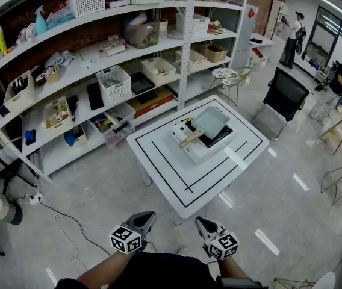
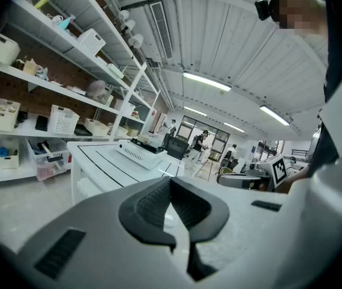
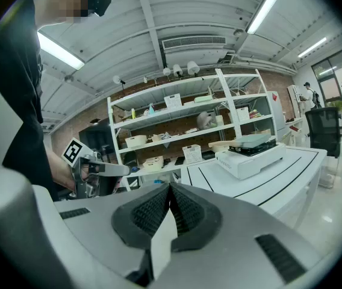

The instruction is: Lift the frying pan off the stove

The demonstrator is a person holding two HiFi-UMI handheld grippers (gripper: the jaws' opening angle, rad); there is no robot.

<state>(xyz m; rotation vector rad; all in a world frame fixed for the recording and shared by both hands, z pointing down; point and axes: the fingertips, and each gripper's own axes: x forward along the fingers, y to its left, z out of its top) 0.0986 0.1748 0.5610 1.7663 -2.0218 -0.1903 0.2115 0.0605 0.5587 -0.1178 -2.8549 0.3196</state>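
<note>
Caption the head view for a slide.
Left gripper and right gripper, both shut, far from the table where the frying pan sits on the stove.

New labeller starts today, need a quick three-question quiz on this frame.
1. True or false: the frying pan sits on the stove, which stands on the white table.
2. Pick one. The jaws of the left gripper are: A) shut with nothing between them; B) shut on the pan's handle; C) wide open.
3. Short answer: in the head view, what piece of furniture stands on the floor just past the table's right corner?

Key:
1. True.
2. A. Its view shows the jaws together and empty, well short of the table.
3. A black chair.
</note>
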